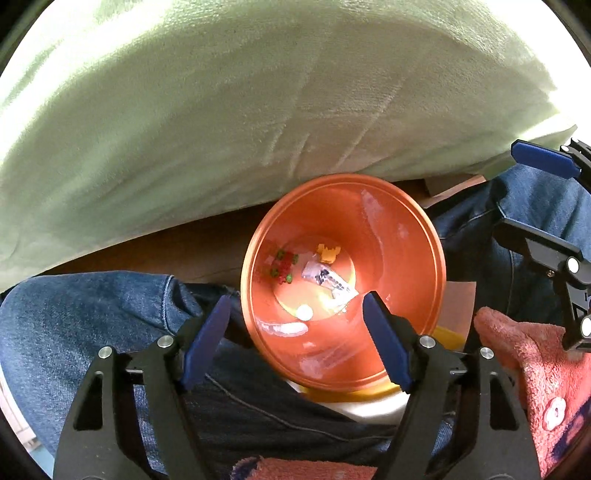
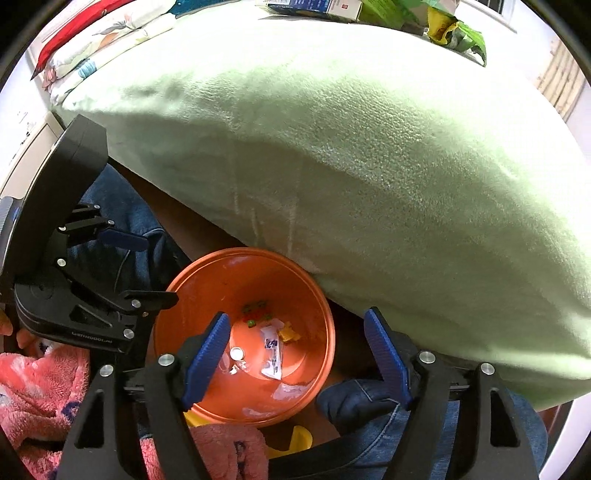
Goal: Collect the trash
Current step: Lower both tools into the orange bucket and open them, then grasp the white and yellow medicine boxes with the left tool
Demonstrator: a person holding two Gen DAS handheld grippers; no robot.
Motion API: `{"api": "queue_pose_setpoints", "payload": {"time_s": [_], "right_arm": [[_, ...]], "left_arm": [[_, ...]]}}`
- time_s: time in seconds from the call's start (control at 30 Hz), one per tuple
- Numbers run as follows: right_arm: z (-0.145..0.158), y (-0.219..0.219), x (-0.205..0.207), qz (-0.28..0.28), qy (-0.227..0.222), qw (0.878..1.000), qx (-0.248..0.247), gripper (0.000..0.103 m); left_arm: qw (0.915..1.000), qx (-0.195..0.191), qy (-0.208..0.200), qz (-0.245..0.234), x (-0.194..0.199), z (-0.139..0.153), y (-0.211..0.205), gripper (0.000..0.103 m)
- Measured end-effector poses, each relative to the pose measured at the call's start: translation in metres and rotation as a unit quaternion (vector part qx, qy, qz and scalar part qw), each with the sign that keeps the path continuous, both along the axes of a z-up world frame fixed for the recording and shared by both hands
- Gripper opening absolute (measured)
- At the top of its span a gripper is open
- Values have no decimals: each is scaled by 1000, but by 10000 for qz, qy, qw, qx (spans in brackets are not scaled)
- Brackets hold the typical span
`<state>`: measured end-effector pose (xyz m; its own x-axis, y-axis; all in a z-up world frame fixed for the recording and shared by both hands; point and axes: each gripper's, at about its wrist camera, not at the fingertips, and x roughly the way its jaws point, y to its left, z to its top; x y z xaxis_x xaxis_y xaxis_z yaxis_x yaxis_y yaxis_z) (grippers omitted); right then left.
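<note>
An orange bin [image 1: 402,240] stands between a person's knees, below the edge of a pale green cushion. On its bottom lie a white sachet [image 1: 328,280], a red and green wrapper [image 1: 282,267], a yellow scrap [image 1: 327,254] and a small white cap [image 1: 304,313]. My left gripper [image 1: 297,299] hangs open straight above the bin with nothing between its blue pads. In the right wrist view my right gripper [image 2: 296,314] is also open and empty over the same bin [image 2: 221,273], with the sachet [image 2: 271,350] and the cap [image 2: 236,354] below it.
The green cushion [image 2: 369,147] overhangs the bin's far side. Legs in blue jeans [image 1: 74,314] flank the bin. A pink fleece cloth [image 1: 535,369] lies at the near right. Boxes [image 2: 314,7] and a green and yellow packet [image 2: 458,37] sit beyond the cushion.
</note>
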<state>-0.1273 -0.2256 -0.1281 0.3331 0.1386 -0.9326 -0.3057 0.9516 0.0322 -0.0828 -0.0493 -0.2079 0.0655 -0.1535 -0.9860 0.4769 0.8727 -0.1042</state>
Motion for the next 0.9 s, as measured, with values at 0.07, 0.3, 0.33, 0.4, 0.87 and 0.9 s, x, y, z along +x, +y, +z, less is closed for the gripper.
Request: {"api": "queue_pose_setpoints", "payload": {"time_s": [0.07, 0.3, 0.33, 0.4, 0.87, 0.9], "right_arm": [[-1, 0, 0, 2, -4, 10000, 8, 74], [2, -1, 2, -42, -19, 10000, 59, 74], [3, -2, 3, -61, -33, 10000, 69, 74], [4, -3, 4, -103, -57, 9999, 81, 75], [22, -14, 8, -380, -249, 9988, 170, 75], [23, -14, 8, -378, -258, 9988, 181, 75]], "left_arm": [[10000, 11, -16, 0, 0, -1, 0, 73], [10000, 37, -63, -12, 0, 1, 0, 73], [10000, 42, -73, -12, 0, 2, -1, 73], [9999, 34, -94, -9, 1, 4, 0, 73], [9858, -938, -1210, 686, 79, 107, 12, 73], [9841, -1037, -1236, 739, 85, 114, 11, 76]]}}
